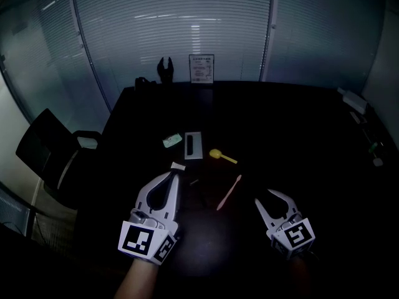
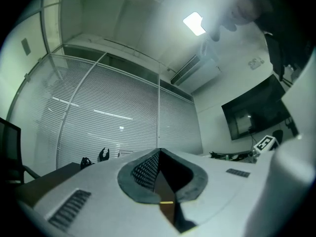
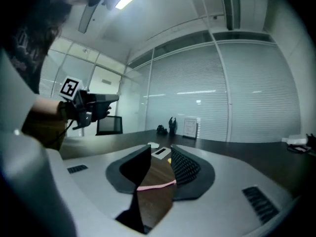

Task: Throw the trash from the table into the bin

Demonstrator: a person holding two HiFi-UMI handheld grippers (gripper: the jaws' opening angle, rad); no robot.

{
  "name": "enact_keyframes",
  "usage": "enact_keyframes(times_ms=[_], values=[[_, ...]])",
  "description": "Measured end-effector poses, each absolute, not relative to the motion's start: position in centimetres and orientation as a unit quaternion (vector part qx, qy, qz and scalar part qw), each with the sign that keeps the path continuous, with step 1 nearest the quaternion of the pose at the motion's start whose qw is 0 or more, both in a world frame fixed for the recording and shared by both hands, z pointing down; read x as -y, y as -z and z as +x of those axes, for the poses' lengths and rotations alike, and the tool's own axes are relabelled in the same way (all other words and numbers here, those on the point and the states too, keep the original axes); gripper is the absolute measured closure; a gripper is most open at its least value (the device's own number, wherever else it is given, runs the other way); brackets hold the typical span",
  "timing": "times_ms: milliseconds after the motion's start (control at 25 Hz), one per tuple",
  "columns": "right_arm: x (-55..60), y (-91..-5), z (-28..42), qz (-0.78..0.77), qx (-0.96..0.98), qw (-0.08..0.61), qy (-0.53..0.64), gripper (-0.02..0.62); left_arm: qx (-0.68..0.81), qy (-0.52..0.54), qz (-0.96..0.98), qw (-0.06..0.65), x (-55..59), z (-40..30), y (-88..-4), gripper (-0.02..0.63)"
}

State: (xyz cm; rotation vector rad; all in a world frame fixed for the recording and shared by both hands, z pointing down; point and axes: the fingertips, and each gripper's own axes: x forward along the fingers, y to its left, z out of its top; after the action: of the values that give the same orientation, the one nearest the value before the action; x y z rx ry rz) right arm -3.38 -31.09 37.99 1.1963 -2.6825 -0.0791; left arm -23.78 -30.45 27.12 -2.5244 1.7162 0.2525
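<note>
Trash lies on the dark table [image 1: 299, 129]: a pale green packet [image 1: 172, 141], a grey rectangular wrapper [image 1: 193, 145], a yellow spoon-like piece [image 1: 221, 156], a pink stick [image 1: 229, 192] and a small white scrap [image 1: 177, 166]. My left gripper [image 1: 174, 174] is shut, its tips right at the white scrap; I cannot tell whether they touch it. In its own view the left gripper [image 2: 159, 151] shows nothing between the jaws. My right gripper [image 1: 273, 198] is open to the right of the pink stick. In the right gripper view the pink stick [image 3: 155, 184] lies on the table across the jaw gap.
A black office chair [image 1: 50, 148] stands off the table's left side. A framed card [image 1: 201, 68] and a dark figure [image 1: 165, 69] sit at the far edge by the glass wall. Small items [image 1: 355, 101] lie along the right edge. No bin is in view.
</note>
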Motion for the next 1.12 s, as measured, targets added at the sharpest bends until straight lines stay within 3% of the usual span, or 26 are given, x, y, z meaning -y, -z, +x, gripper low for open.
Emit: enact_keyframes(times_ms=[80,400,880,1120], values=[[30.5,-41.0,-4.0,0.356,0.921,0.158,0.026,0.466,-0.559,-0.08,-0.824,0.036,30.9,-23.8,-27.6,0.606],[26.9,-52.2,-4.2,0.181,0.914,0.363,-0.017,0.448,-0.56,-0.067,-0.826,0.023,31.6,-24.7,-28.9,0.606],[25.4,-57.7,-2.1,0.007,0.823,0.562,0.086,0.443,-0.576,-0.059,-0.815,0.012,31.9,-26.7,-30.0,0.606],[25.9,-58.9,-2.1,-0.024,0.806,0.589,0.058,0.443,-0.578,-0.055,-0.814,0.008,31.9,-27.1,-30.4,0.606]])
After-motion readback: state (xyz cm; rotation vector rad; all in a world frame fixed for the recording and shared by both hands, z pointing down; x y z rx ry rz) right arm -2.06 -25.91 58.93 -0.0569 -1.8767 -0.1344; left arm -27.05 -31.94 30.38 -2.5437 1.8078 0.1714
